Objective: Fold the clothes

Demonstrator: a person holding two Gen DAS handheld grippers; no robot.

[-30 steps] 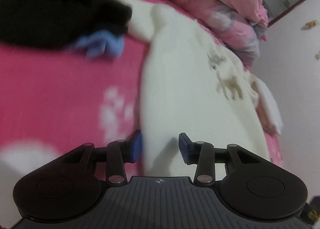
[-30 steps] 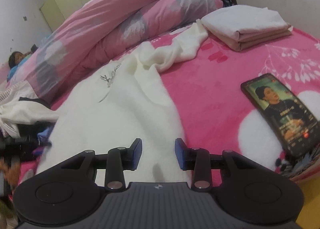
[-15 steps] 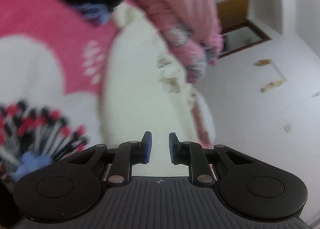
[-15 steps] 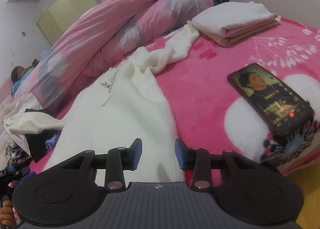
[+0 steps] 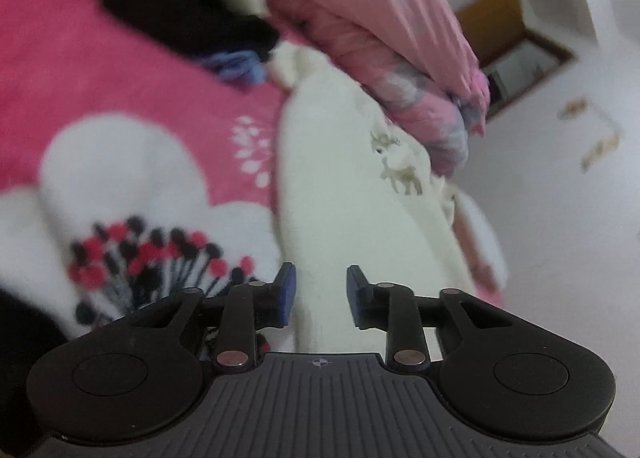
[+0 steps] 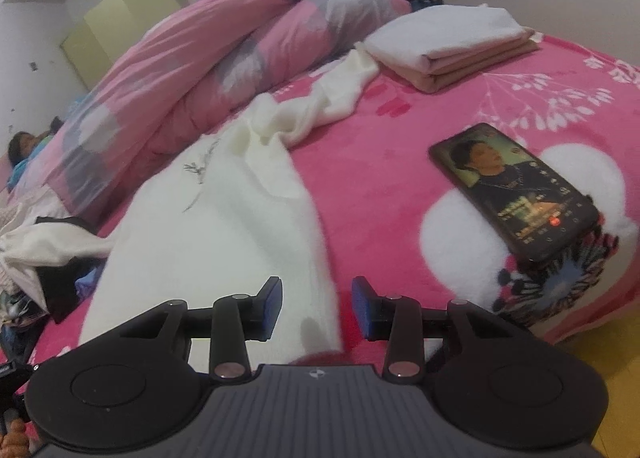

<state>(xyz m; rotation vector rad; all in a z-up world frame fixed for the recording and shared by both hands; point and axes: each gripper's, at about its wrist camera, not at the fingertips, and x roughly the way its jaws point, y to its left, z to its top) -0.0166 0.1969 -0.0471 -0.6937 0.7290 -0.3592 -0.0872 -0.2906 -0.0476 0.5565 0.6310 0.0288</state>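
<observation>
Sweater (image 6: 216,234): cream knit with a small deer motif, spread lengthwise on the pink bed (image 6: 392,162), one sleeve trailing toward a folded stack (image 6: 448,46) by the quilt (image 6: 208,70). A phone (image 6: 512,186) lies well apart on the right side.

Left gripper (image 5: 320,292): jaws moderately wide, holding nothing, straddling the near hem at the sweater's left edge.

Right gripper (image 6: 316,306): jaws wide, holding nothing, over the hem near the right edge.

Step in hand, by my judgement: taking the 2 hem corners. Lower both sets of jaws until 1 finger slides under the cloth, close only on the hem's full thickness, and keep the 2 grips level so the fold lands square. Whether either finger already touches the knit is unclear; the left view is blurred.

Change from 0.5 s ago: the left jaws have widened from narrow, and the left view has swung lower over the bed. The right gripper has kept its width and sits slightly closer.
</observation>
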